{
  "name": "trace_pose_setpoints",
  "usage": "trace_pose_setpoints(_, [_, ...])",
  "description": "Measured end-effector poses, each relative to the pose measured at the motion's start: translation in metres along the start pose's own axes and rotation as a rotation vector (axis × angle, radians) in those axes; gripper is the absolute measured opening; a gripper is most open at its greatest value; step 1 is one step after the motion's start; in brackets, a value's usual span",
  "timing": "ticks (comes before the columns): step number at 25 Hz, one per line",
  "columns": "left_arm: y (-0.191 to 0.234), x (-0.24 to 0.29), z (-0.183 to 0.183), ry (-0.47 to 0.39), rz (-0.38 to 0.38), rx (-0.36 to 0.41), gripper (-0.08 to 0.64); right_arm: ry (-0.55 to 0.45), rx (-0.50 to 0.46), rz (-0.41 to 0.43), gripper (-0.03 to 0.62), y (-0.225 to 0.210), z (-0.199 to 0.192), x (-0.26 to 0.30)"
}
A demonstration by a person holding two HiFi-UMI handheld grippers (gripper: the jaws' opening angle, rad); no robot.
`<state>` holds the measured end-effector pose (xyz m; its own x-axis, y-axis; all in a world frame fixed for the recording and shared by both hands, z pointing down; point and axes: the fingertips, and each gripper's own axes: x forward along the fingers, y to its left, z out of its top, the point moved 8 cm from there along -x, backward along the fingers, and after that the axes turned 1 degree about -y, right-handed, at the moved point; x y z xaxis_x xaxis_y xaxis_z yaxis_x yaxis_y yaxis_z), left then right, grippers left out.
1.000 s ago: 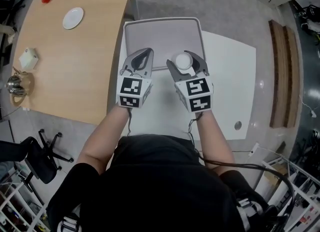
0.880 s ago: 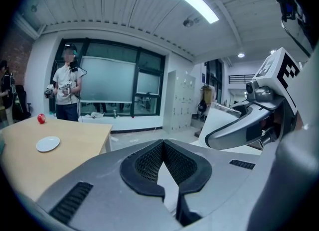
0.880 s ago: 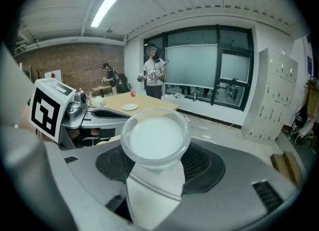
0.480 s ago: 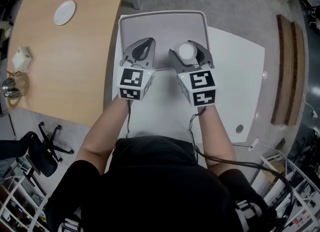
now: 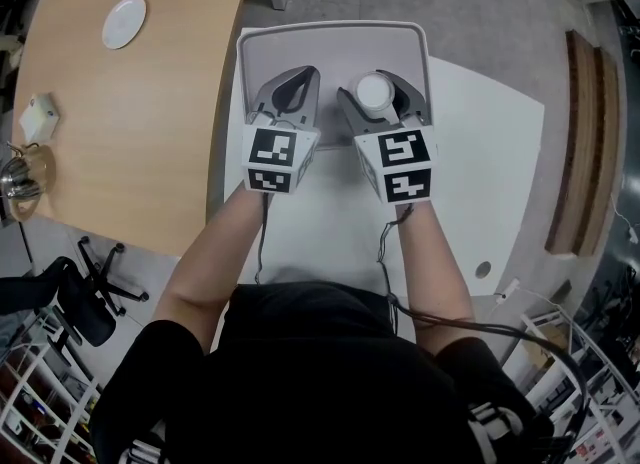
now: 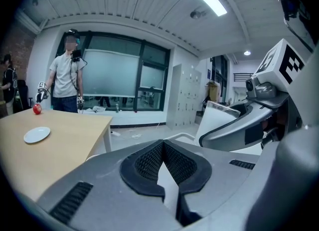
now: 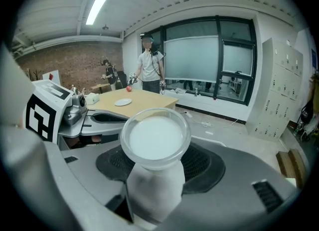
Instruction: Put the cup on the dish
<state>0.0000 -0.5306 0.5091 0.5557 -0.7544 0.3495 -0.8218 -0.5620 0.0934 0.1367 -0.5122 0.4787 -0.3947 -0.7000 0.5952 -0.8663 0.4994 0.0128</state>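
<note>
Cup point(image 7: 154, 145) is clamped in my right gripper point(image 5: 380, 104). The jaws are closed on its lower body, and it sits upright with the mouth up and its long axis vertical. It hangs over the far end of the grey tray point(image 5: 330, 44) on the white table point(image 5: 470, 172). The left gripper point(image 5: 288, 94) is right beside it. Its pads meet at the tip with nothing between them, so that one's just along for the ride. The bit that matters is where the dish point(image 5: 124, 22) is: way off to the left and a bit further out, on the wooden table point(image 5: 150, 132), well apart from the cup. In the right gripper view the dish shows up left of the cup, past the left gripper, so the empty gripper sits pretty much between the cup and where it has to go. The left hand is nearer the dish, but the cup's in the right. My guess is the next move is a long reach across to the left, keeping the cup level and lifting or swinging it clear of the left gripper. I'd probably drop the left one back out of the way first.
</note>
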Motion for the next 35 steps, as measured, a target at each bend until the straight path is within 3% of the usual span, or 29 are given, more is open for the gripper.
trace_pose_setpoints(13, [0.016,0.028,-0.038,0.065,0.040,-0.041,0.006,0.058,-0.005,0.003,0.244,-0.008,-0.028,0.062])
trace_pose_setpoints(35, [0.019,0.040,-0.051,0.076,0.027,-0.059,0.006,0.093,0.018,-0.006,0.244,-0.007,-0.053,0.100])
